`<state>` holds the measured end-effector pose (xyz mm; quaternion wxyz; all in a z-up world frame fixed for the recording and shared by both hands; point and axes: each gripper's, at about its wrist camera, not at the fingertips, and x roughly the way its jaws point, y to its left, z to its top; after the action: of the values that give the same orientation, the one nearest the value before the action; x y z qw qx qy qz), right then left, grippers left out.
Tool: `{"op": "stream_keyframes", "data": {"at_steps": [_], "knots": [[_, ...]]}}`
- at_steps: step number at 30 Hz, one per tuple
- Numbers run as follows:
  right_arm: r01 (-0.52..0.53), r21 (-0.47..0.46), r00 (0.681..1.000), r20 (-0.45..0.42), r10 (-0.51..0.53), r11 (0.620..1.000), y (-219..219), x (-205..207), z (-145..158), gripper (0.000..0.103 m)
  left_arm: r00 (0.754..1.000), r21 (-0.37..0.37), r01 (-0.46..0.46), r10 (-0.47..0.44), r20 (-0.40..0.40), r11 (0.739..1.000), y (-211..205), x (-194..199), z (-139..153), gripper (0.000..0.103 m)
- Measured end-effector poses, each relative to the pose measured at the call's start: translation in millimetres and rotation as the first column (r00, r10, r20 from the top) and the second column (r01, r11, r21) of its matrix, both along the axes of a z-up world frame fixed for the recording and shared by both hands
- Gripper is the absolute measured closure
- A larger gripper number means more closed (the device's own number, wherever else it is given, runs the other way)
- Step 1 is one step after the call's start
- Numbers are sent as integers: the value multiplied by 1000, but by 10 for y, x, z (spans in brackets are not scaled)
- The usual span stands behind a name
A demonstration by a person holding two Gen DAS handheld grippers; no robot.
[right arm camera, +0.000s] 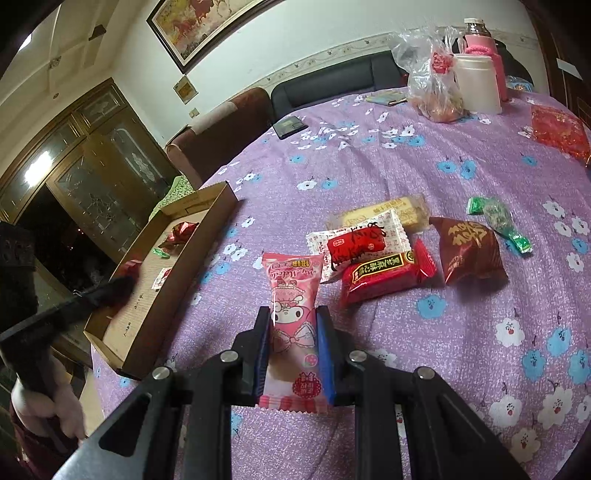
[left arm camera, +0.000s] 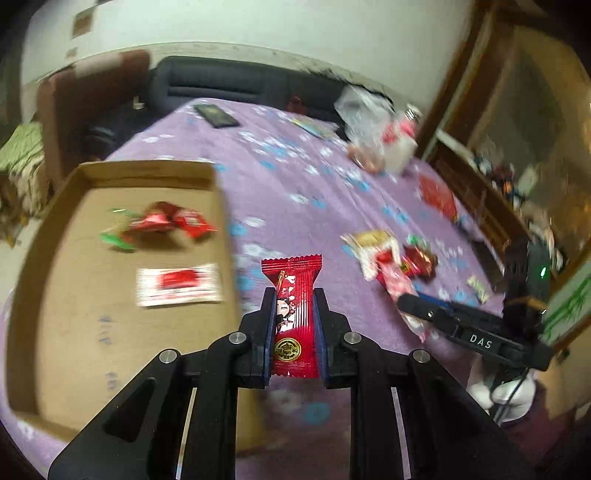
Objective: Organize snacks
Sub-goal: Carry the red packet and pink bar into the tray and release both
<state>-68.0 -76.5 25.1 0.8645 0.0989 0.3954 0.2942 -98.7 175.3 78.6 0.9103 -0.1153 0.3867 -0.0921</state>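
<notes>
purple floral tablecloth [right arm camera: 369, 170], red wrapper [left arm camera: 293, 317]

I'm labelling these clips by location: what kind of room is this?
Probably a home living or dining room: a table under a flowered purple tablecloth, a dark sofa behind it, and a framed painting on the wall.

Dim, warm indoor light with a greenish cast. Heavy motion blur across the left wrist view, smearing the cardboard box [left arm camera: 110, 280] and the tablecloth [left arm camera: 295, 177]; right wrist view sharp. Strong fisheye bending, dark corners. Bright glare on the glass door [right arm camera: 37, 170]. Soft, short shadows beside wrappers.
</notes>
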Motion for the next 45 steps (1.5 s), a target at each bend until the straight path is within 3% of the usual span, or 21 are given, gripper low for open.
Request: {"op": "stream_keyframes", "data": {"at_steps": [7, 12, 17, 22, 30, 38, 40, 42, 45], "knots": [[-23, 40, 1000, 1, 23, 999, 136, -43, 183, 77, 982, 13, -159, 160, -96, 987, 834, 9, -162, 86], [-150, 6, 989, 16, 150, 989, 738, -124, 408, 77, 959, -13, -233, 228, -171, 972, 1241, 203, -375, 86], [-253, -49, 967, -5, 253, 966, 1419, -129, 389, 77, 948, -30, -272, 263, -178, 962, 1435, 331, -435, 86], [-327, -79, 945, -48, 324, 942, 1934, -137, 253, 77, 936, -134, -311, 280, -213, 941, 1682, 407, -469, 86], [-359, -149, 933, -75, 352, 921, 2372, -90, -2, 74, 944, -242, -320, 286, -164, 916, 1837, 76, -300, 86], [-330, -117, 944, -49, 327, 937, 2299, -106, 113, 74, 951, -334, -307, 279, -130, 891, 1820, -219, -123, 86], [-312, -108, 950, -27, 311, 944, 2165, -145, 189, 74, 953, -352, -302, 273, -130, 886, 1749, -305, -90, 78], [-285, -91, 958, -4, 286, 954, 1940, -182, 259, 71, 946, -361, -323, 291, -140, 875, 1644, -418, -48, 49], [-208, -76, 977, 24, 211, 975, 1469, -215, 331, 69, 958, -411, -284, 272, -88, 866, 1418, -552, 54, 43]]}}
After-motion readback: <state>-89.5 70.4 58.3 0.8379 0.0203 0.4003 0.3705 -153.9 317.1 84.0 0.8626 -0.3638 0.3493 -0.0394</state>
